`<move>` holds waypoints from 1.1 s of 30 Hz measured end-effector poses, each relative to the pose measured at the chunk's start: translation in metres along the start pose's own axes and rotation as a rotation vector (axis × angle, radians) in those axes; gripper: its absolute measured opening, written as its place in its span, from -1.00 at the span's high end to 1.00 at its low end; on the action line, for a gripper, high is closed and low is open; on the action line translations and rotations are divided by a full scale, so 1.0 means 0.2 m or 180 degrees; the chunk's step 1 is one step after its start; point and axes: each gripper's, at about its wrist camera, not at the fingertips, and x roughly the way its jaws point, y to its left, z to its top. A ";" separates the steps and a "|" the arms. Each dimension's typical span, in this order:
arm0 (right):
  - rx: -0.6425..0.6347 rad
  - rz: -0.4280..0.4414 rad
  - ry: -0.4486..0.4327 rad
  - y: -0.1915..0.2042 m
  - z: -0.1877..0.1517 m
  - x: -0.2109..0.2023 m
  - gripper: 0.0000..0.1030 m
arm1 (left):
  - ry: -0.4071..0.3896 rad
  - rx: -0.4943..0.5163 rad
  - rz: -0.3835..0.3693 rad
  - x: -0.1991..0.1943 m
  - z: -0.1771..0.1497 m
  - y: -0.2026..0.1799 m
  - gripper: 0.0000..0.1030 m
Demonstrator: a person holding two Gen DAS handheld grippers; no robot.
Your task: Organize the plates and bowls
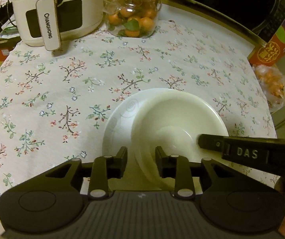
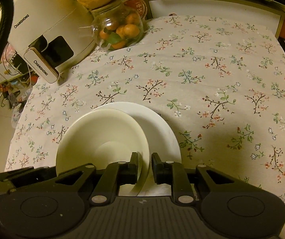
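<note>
Bowl (image 1: 174,123) is sitting on plate (image 1: 120,119), offset toward the plate's right side in the left wrist view, both on the floral cloth (image 1: 62,79). Left claw (image 1: 141,159) is straddling the bowl's near-left rim: one finger outside the wall, one inside, jaws standing spread with a visible gap to the rim on both sides, not pinching. Right claw (image 2: 144,164) is straddling the bowl's (image 2: 102,137) near-right rim the same way, rim passing between its fingers; jaws are sitting much closer together, gap to the rim is small, and I cannot tell if the pads are actually pressing on it. From the left claw, the right claw's finger (image 1: 212,144) is reaching in from the right, tip lying over the bowl's inner floor. From the right claw, the plate (image 2: 162,123) is showing beyond and to the right of the bowl. Ahead-left of both claws: white air fryer (image 1: 56,10) with its handle facing us, glass jar (image 1: 132,18) of small oranges just beside it. Far right of the left claw: black microwave (image 1: 242,6), red box (image 1: 269,49).
</note>
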 end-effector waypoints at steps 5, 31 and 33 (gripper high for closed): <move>0.0039 0.0025 -0.0088 -0.02 0.00 -0.03 0.52 | -0.0067 0.0043 -0.0011 -0.03 0.00 -0.01 -0.08; 0.0042 0.0070 -0.0919 0.06 -0.56 -0.86 -0.92 | -0.0961 -0.0098 0.0721 -0.85 -0.48 0.00 -1.00; -0.0016 0.0068 -0.0929 0.07 -0.62 -0.92 -0.93 | -0.0996 -0.0159 0.0714 -0.91 -0.51 -0.01 -1.00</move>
